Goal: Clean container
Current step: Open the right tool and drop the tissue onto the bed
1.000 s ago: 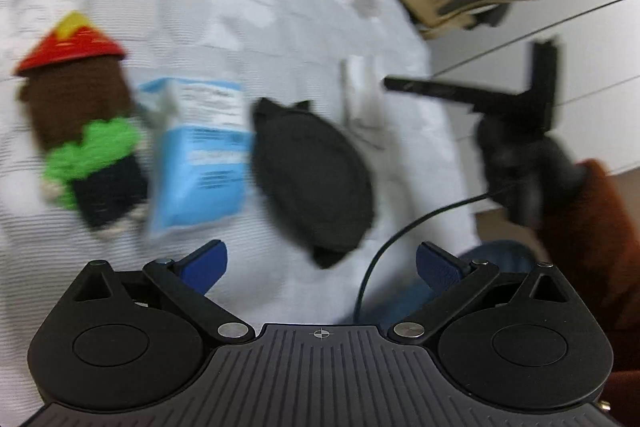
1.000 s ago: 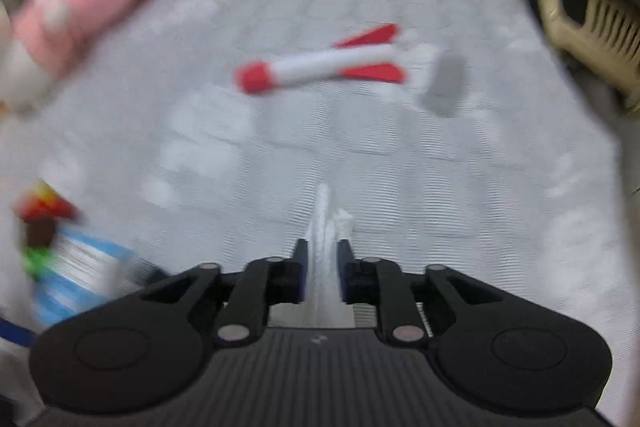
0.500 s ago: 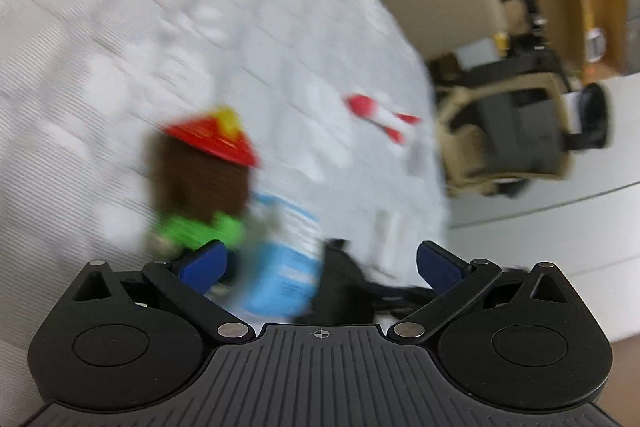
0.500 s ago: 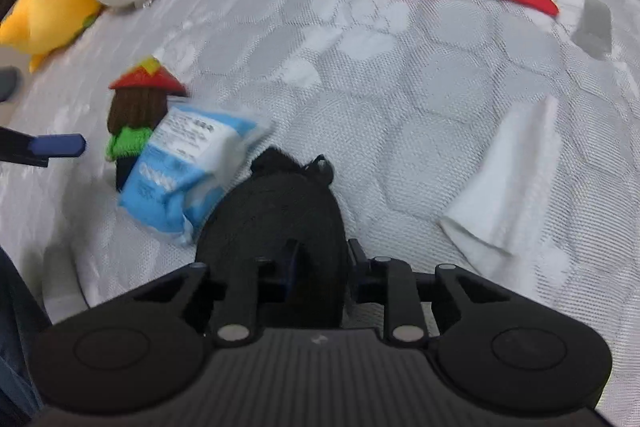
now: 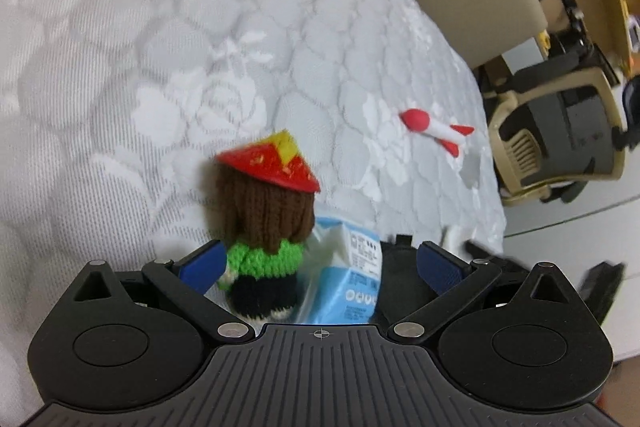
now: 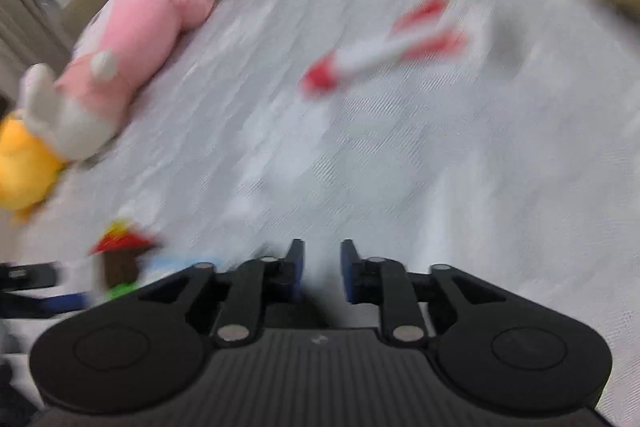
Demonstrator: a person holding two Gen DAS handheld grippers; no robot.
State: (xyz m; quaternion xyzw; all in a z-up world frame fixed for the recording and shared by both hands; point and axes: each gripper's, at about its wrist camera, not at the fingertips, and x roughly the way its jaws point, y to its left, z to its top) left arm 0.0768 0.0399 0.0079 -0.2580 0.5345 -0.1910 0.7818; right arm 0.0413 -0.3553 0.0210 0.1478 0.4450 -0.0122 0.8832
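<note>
So the left tongs (image 5: 320,263) are spread wide over the bed (image 5: 160,87), straddling the crocheted doll (image 5: 264,227) and blue wet-wipe packet (image 5: 352,267) without pinching either — the black container (image 5: 394,255) sits just beside the packet. Right tongs (image 6: 322,267) have just been opening, nothing between them — that view's blurry.

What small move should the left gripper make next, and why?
Probably shift sideways toward the black case. The open left gripper now frames the knitted doll and the blue tissue pack, while the case lies mostly hidden behind its right finger.
</note>
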